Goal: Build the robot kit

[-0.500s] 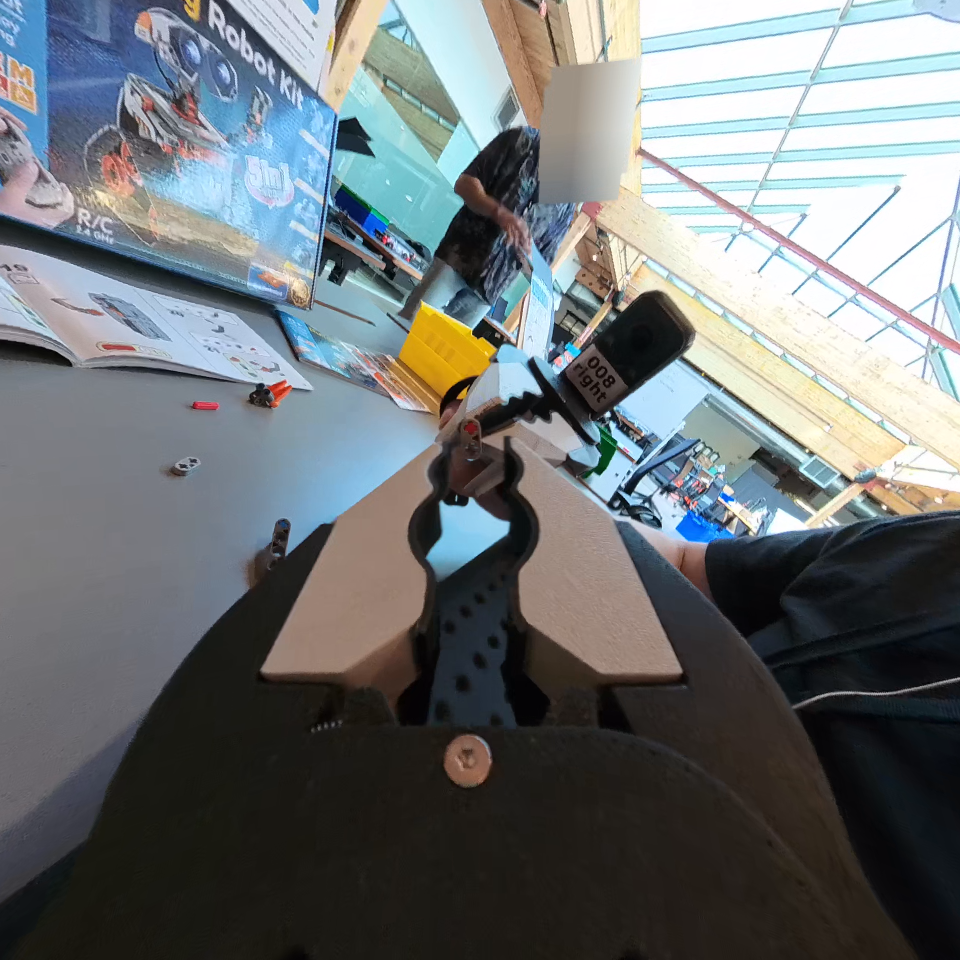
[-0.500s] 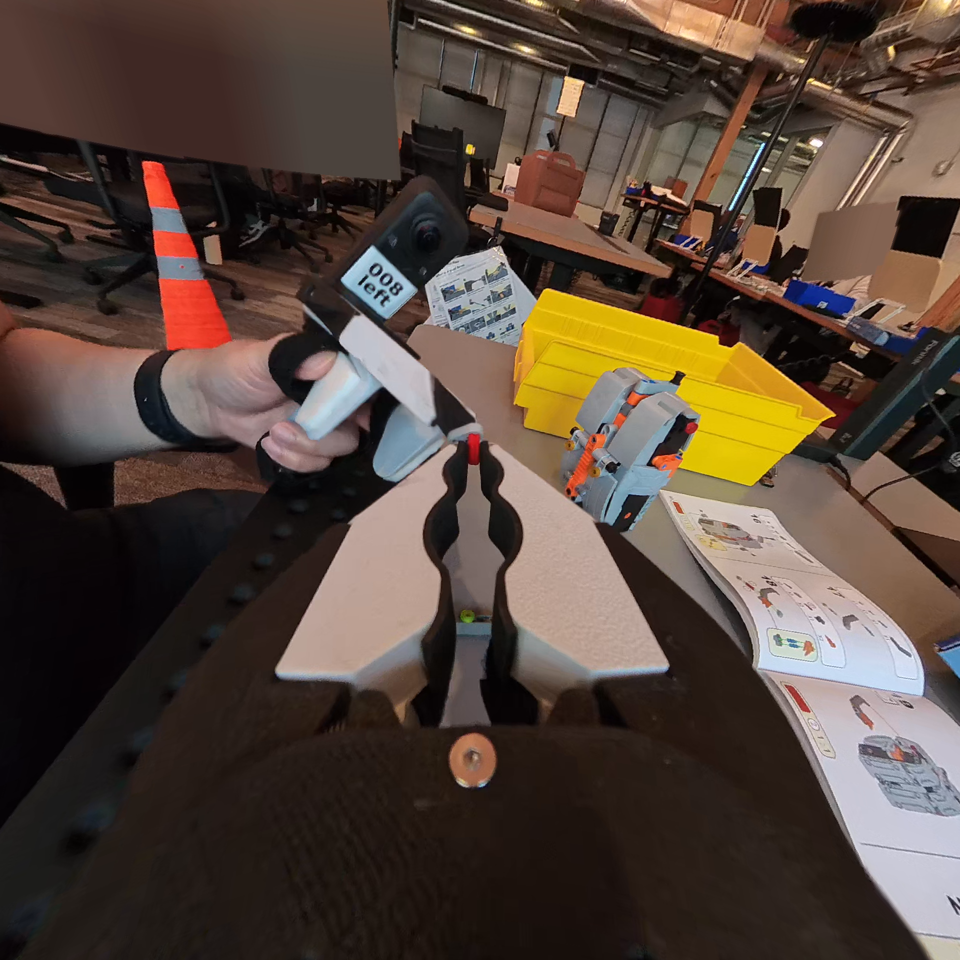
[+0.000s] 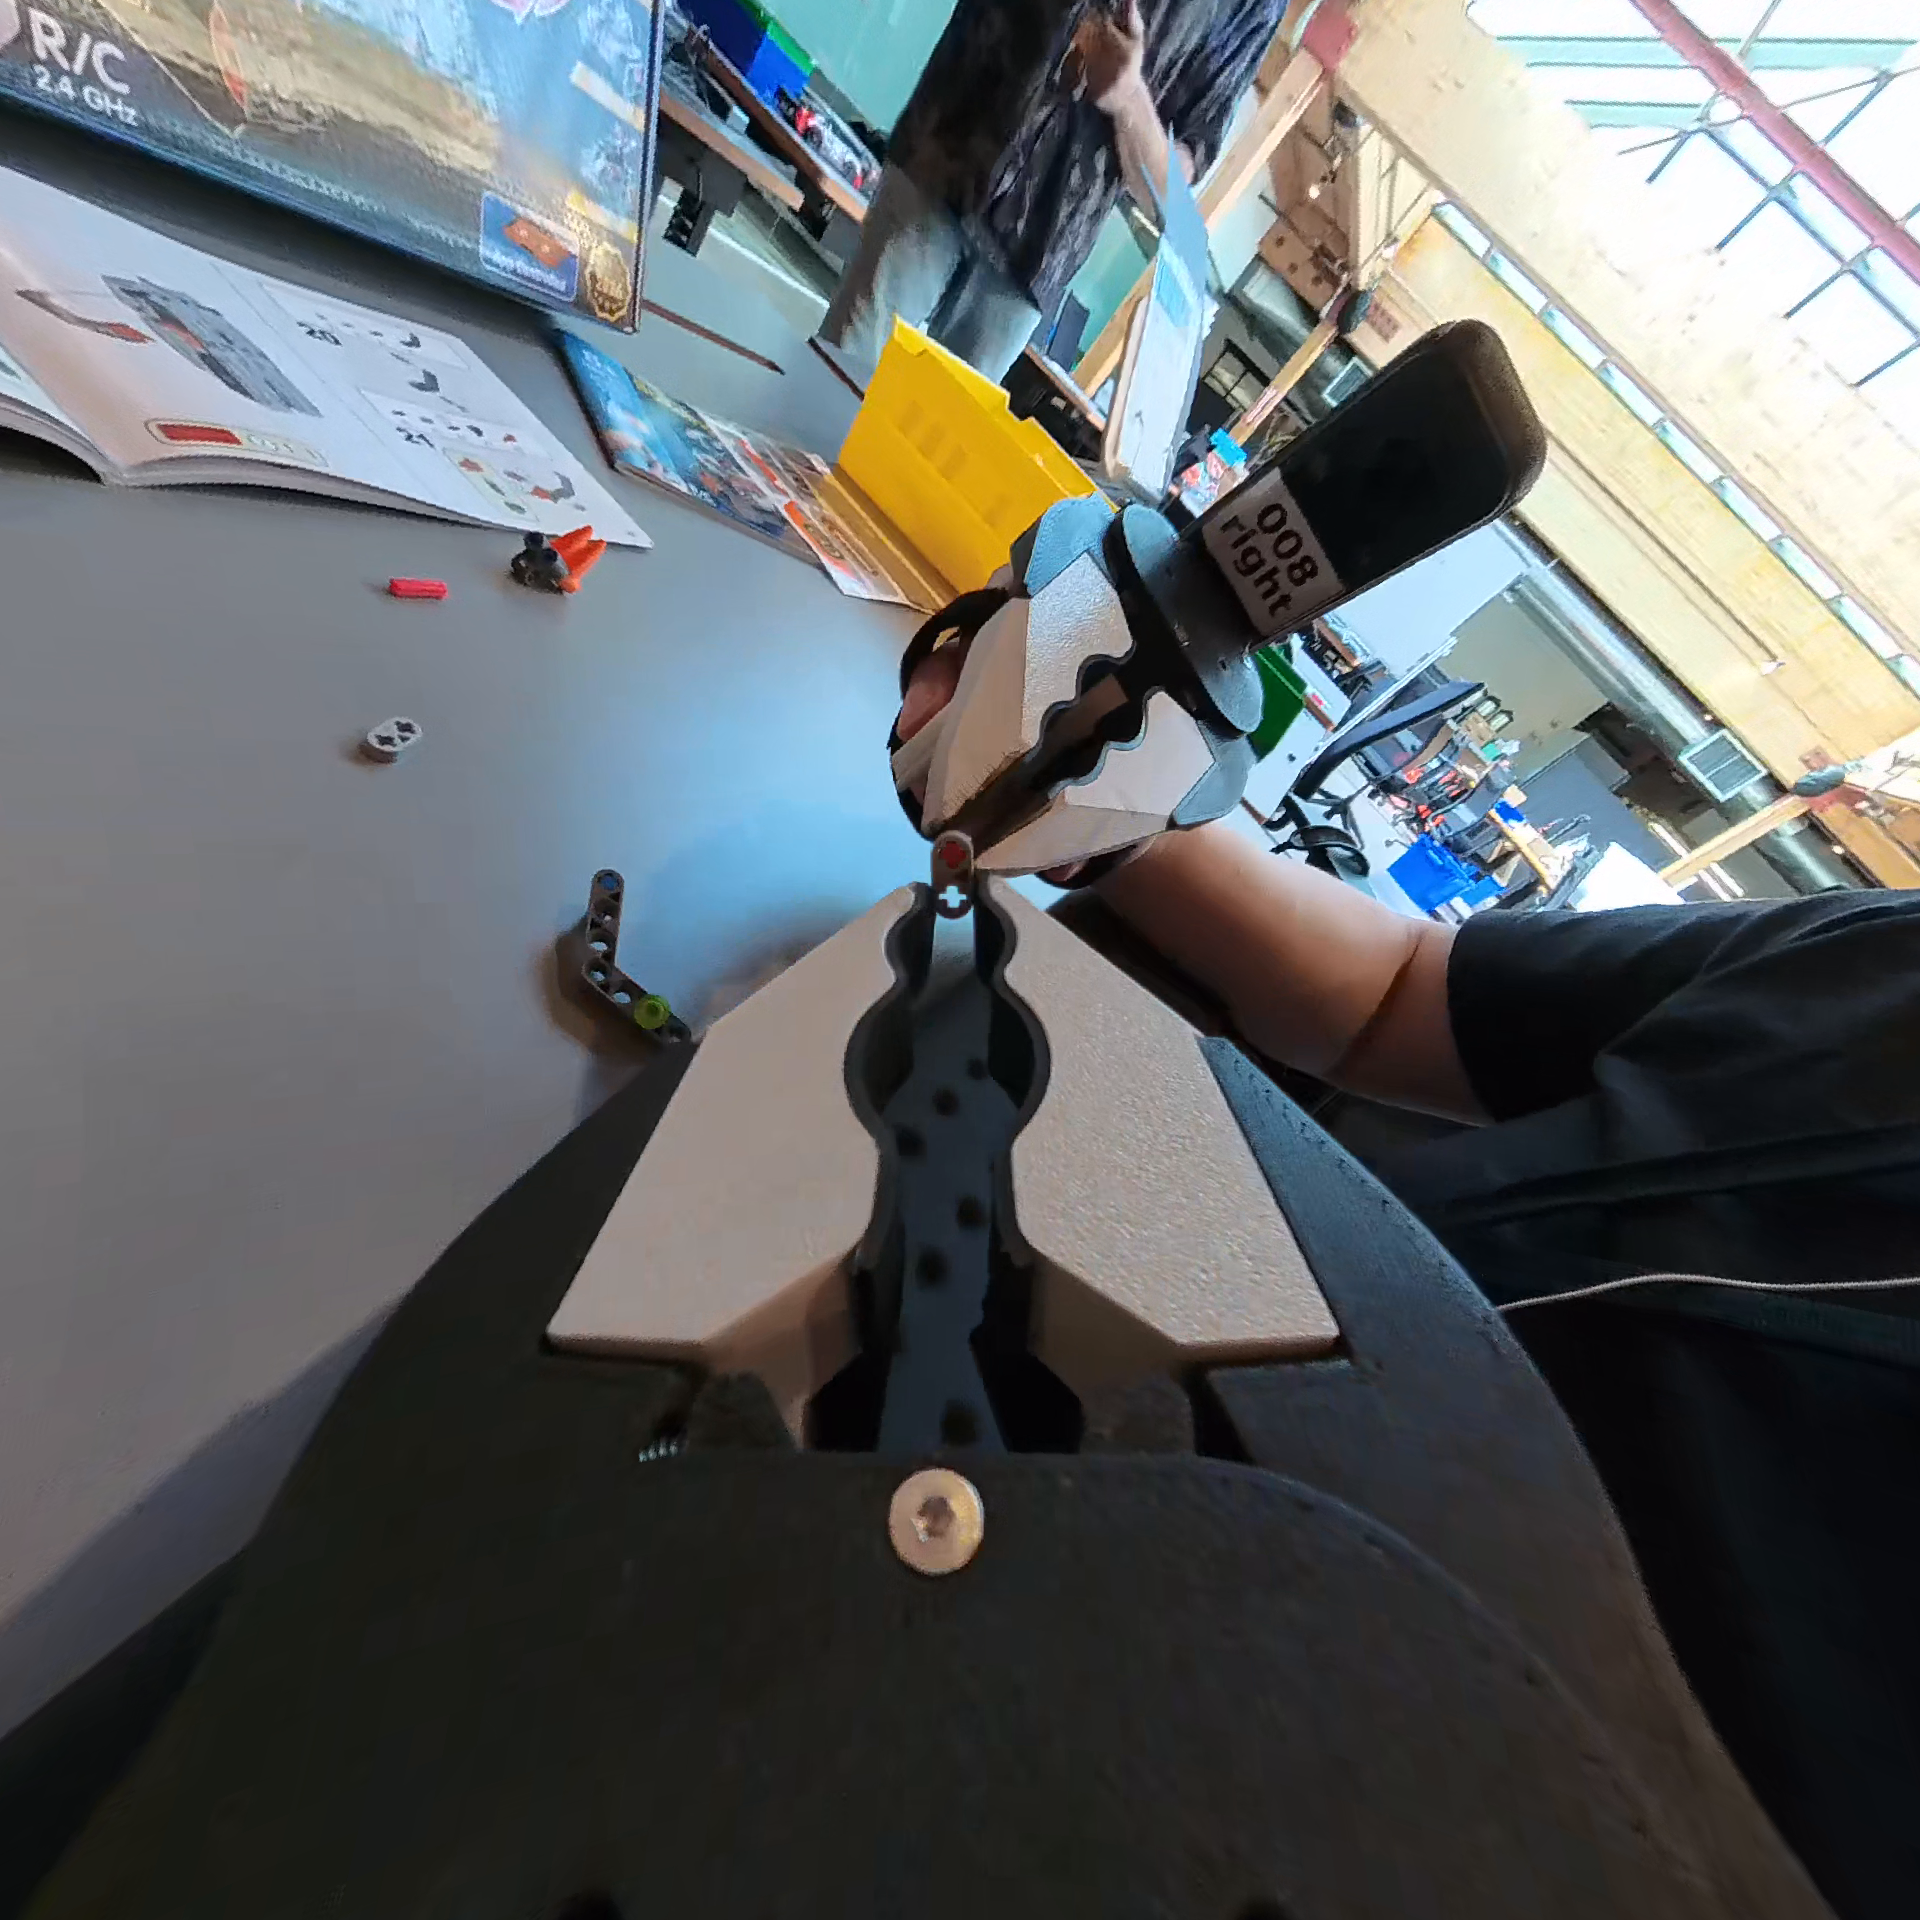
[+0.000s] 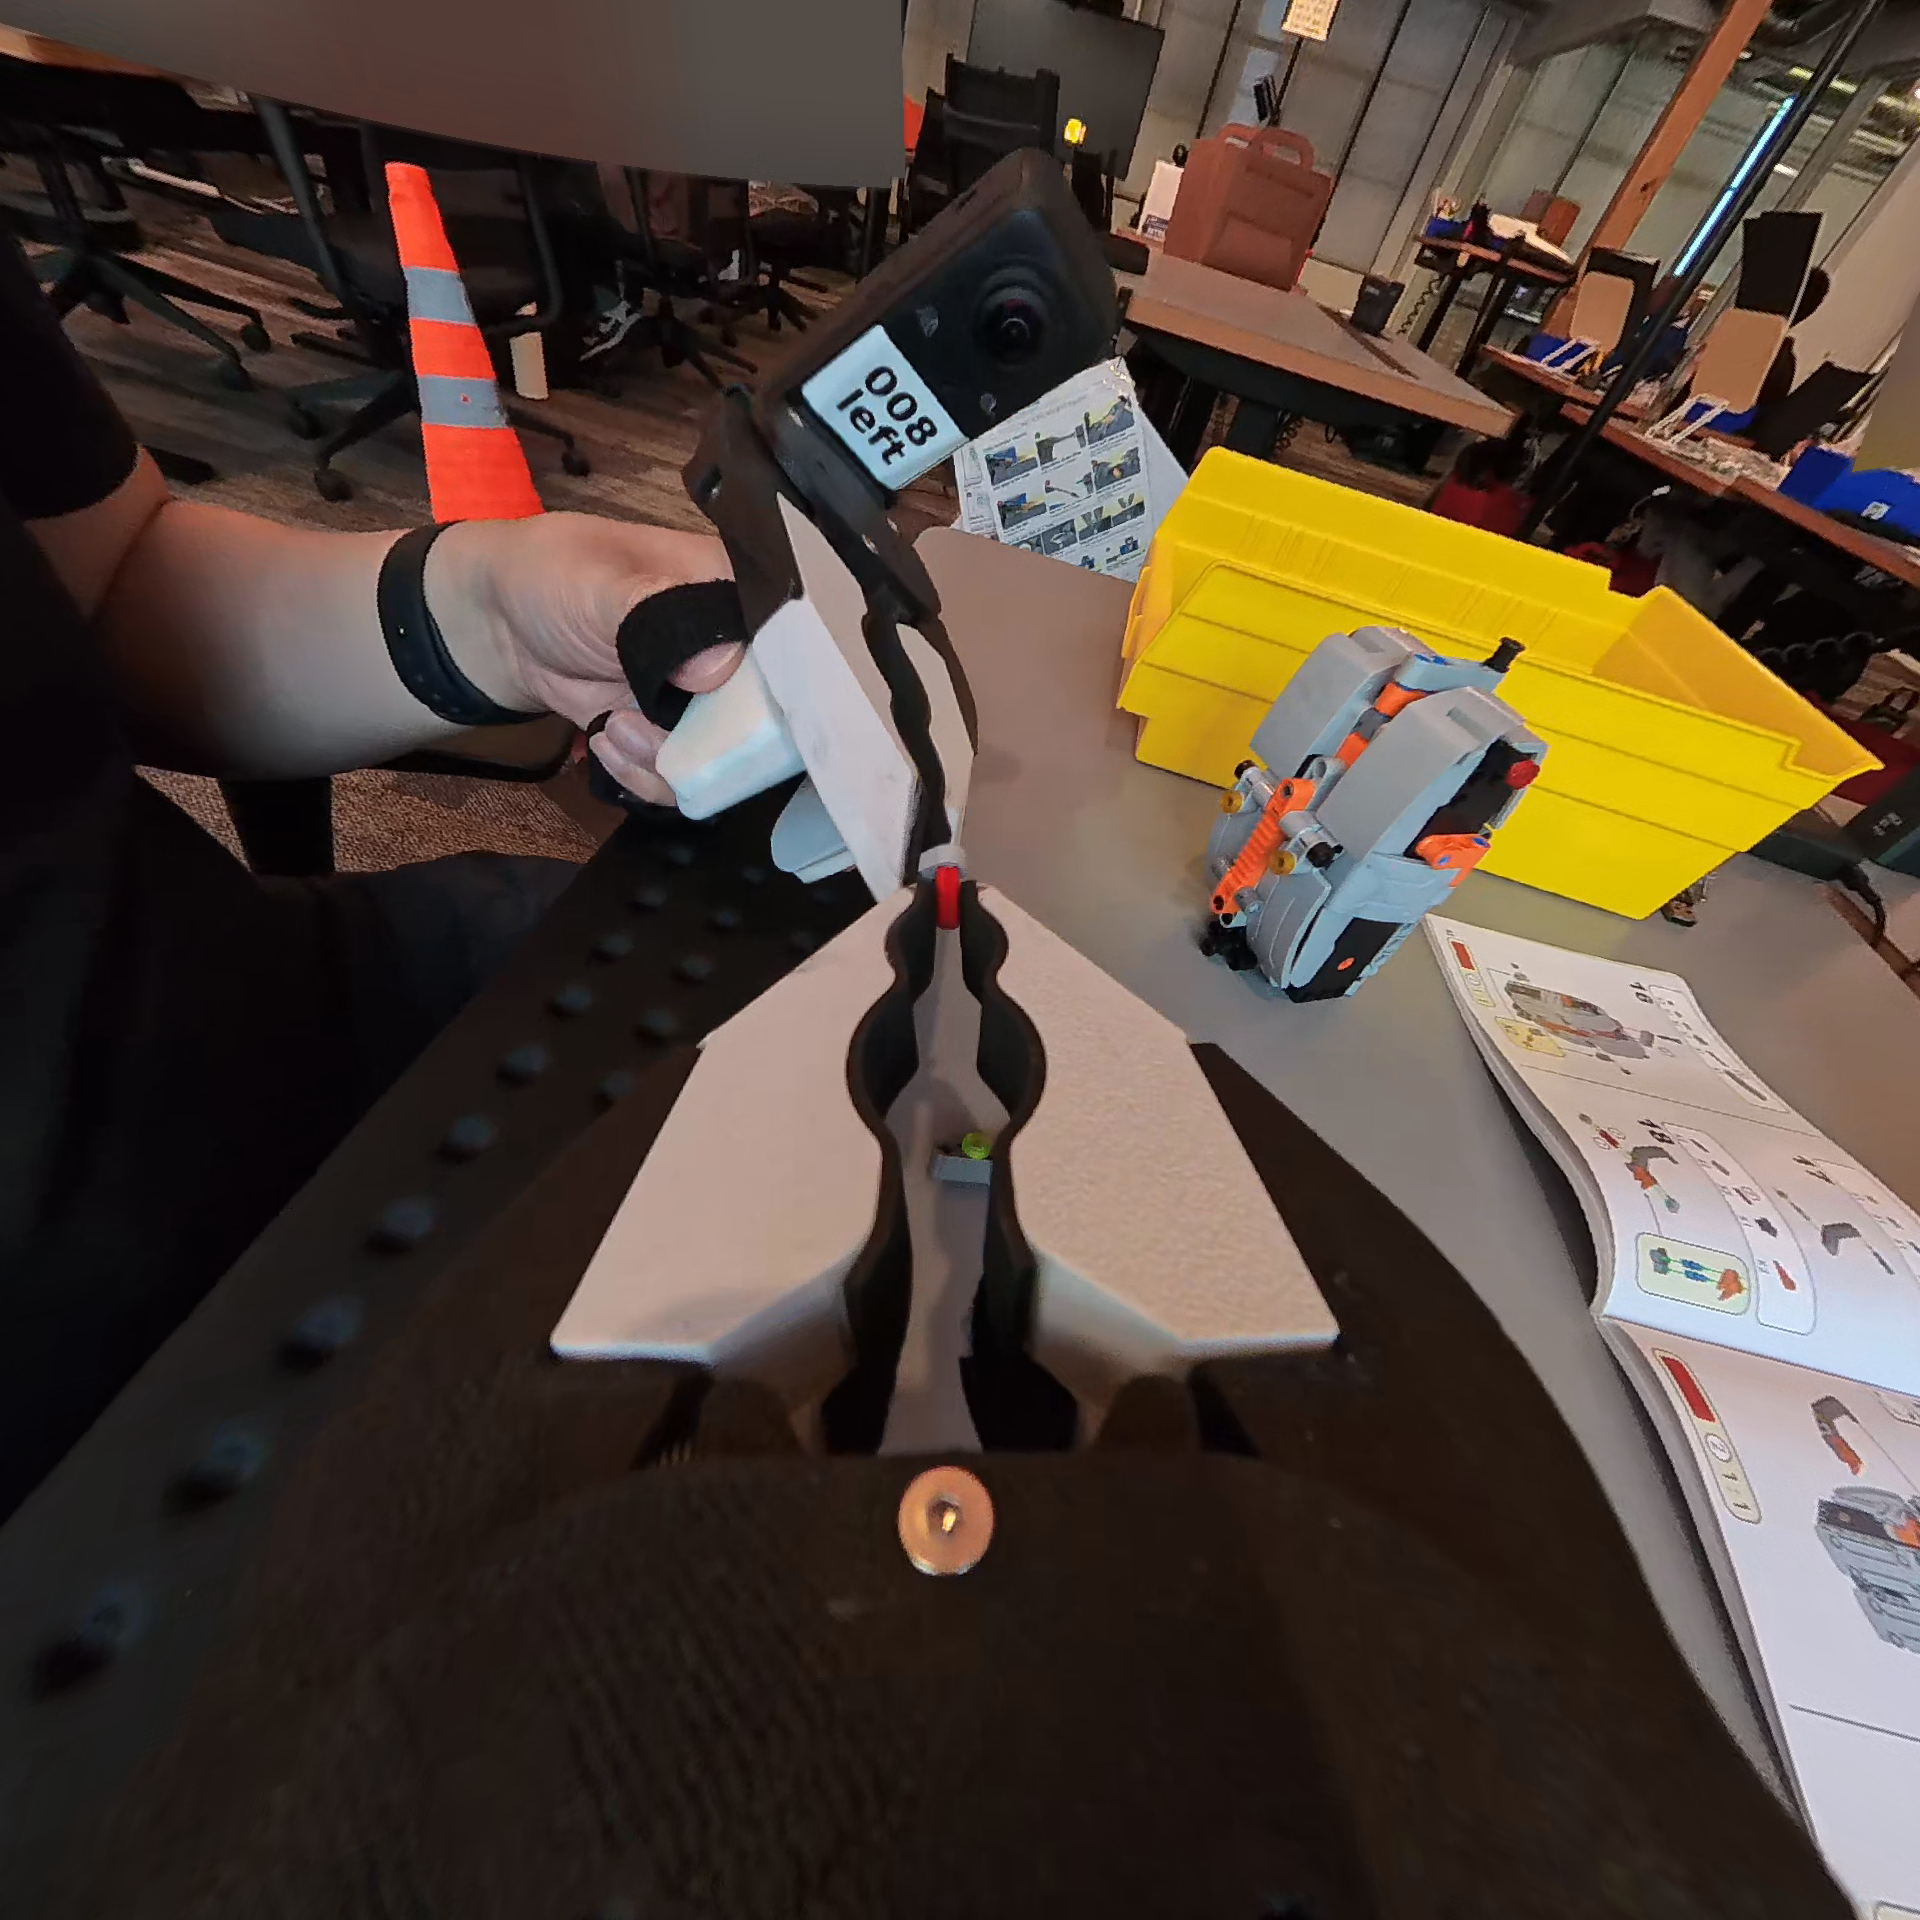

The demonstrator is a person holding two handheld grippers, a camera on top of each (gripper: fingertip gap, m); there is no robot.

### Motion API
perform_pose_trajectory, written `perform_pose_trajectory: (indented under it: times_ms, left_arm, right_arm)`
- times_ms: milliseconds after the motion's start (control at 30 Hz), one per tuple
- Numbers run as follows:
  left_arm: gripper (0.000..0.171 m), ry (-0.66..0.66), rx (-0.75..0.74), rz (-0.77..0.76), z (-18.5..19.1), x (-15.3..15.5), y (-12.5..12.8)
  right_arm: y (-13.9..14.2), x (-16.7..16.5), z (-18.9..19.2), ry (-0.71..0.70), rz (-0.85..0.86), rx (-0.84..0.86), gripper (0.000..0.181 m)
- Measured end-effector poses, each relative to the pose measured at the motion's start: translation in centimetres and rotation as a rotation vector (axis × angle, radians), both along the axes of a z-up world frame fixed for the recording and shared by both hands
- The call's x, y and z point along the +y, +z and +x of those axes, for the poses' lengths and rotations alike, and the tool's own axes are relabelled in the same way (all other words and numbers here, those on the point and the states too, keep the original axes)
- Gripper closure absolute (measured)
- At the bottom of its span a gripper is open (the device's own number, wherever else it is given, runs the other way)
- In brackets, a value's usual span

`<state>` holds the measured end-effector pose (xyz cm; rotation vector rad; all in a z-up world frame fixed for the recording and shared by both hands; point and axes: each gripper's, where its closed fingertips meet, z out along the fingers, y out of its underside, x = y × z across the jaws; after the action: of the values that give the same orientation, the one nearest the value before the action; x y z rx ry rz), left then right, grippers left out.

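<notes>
Where the two tools meet above the grey desk [image 3: 260, 1039], the left gripper [image 3: 951, 899] has its fingers pinched on a small grey connector piece [image 3: 952, 878], and the right gripper [image 4: 945, 904] is clamped on a short red pin [image 4: 945, 896]. The pin's end sits in the upper hole of the connector, so the two gripper tips all but touch. A hand [image 4: 561, 623] with a black wristband wraps the handle of the left tool.

On the desk, near the left gripper, lies a bent dark grey beam [image 3: 613, 966] with a lime-green peg at one end. Farther out sit a small light grey link [image 3: 393, 738], a loose red pin [image 3: 418, 588] and a black-and-orange cluster of parts [image 3: 556, 556] just beside an open instruction booklet [image 3: 260, 395]. A large printed kit box [image 3: 343, 135] stands behind the booklet.

From the right side, a half-built grey and orange model [image 4: 1371, 821] stands upright on the desk, just in front of a yellow bin [image 4: 1475, 665]. An orange traffic cone [image 4: 452, 353] stands on the floor beyond the desk.
</notes>
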<state>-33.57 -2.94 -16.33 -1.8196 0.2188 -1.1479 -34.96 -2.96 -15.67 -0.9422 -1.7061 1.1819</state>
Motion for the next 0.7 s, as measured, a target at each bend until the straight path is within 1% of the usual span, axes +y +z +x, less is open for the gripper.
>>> perform_pose_trajectory:
  times_ms: [200, 233, 433, 500, 600, 633, 667, 700]
  left_arm:
    - [0.163, 0.009, 0.014, -0.011, -0.6, 0.3, -0.2]
    - [0.166, 0.003, 0.02, -0.015, -0.6, 0.3, -0.3]
    - [0.164, -0.019, 0.006, -0.046, -0.7, 0.5, -0.6]
    - [0.166, -0.026, 0.022, -0.049, -0.6, 0.5, -0.8]
    - [0.167, -0.034, 0.027, -0.025, -0.7, 0.5, -0.5]
    - [0.167, -0.034, 0.009, -0.027, -0.8, 0.6, -0.3]
    - [0.167, -0.024, -0.018, -0.034, -1.1, 0.8, -0.1]
    - [0.167, -0.015, -0.052, -0.046, -1.5, 0.9, 0.0]
  right_arm:
    - [-0.3, 0.5, -0.1, -0.013, -0.013, -0.01, 0.177]
    - [-0.3, 0.4, -0.1, -0.009, -0.02, -0.011, 0.177]
    - [-0.4, 0.7, -0.5, -0.032, -0.038, -0.017, 0.178]
    - [-0.5, 0.7, -0.5, -0.034, -0.038, -0.021, 0.177]
    - [0.1, 0.7, -0.3, -0.018, -0.028, 0.014, 0.176]
    - [0.6, 1.1, -0.1, -0.018, -0.016, 0.034, 0.17]
    - [0.8, 2.3, 0.1, -0.045, 0.003, 0.037, 0.166]
    - [0.8, 4.2, 0.4, -0.091, 0.023, 0.022, 0.165]
